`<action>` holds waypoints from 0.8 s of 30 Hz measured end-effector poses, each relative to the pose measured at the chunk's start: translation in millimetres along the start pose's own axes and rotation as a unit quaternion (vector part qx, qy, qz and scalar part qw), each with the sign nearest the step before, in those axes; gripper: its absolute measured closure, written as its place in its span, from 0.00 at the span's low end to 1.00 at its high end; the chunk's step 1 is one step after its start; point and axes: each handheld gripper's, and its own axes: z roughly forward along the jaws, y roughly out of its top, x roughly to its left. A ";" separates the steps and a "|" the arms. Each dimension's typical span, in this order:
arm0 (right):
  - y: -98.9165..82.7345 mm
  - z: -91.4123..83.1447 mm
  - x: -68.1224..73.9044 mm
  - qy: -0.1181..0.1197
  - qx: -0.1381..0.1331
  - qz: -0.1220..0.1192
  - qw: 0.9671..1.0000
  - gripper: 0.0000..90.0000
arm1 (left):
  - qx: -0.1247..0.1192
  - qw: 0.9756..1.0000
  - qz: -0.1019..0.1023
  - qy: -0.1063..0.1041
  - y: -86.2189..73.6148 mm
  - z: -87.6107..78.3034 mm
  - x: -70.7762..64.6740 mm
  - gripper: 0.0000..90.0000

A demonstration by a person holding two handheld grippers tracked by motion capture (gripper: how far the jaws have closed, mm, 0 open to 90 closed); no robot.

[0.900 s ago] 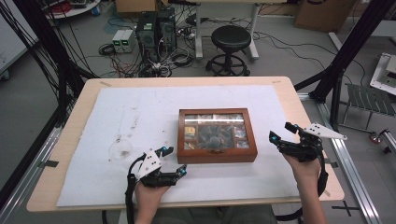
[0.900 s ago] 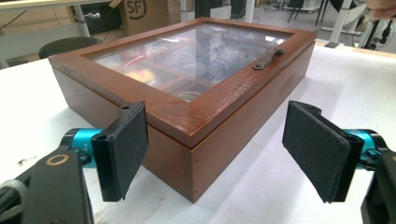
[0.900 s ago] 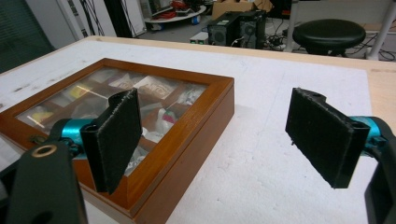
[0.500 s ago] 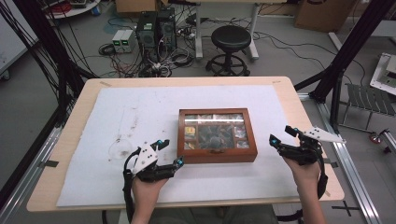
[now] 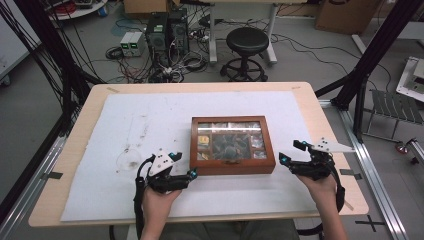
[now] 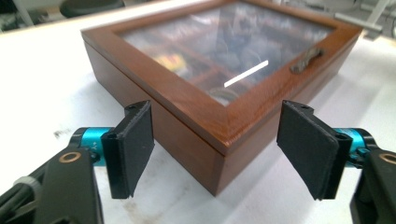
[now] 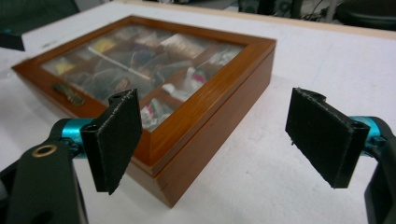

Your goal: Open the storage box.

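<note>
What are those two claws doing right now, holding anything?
Left claw: open, holding nothing, aimed at the near corner of the wooden box.
Right claw: open, holding nothing, beside the box's other near corner.

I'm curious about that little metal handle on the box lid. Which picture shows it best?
The left gripper view: the handle sits sharp on the lid's front rail of the wooden box. The right gripper view shows it blurred; in the high view it is too small to make out.
</note>
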 end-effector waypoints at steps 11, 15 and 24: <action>-6.2 7.8 1.4 0.020 0.053 -0.021 0.998 0.27 | 0.047 0.999 0.004 -0.003 -2.1 10.5 0.8 0.46; -8.0 12.7 3.2 0.034 0.069 -0.027 0.997 0.28 | 0.057 0.998 0.010 -0.011 -2.7 12.6 -0.2 0.53; -9.0 18.0 7.9 0.050 0.094 -0.052 0.993 0.32 | 0.058 0.998 0.002 -0.021 -3.4 12.4 2.2 0.54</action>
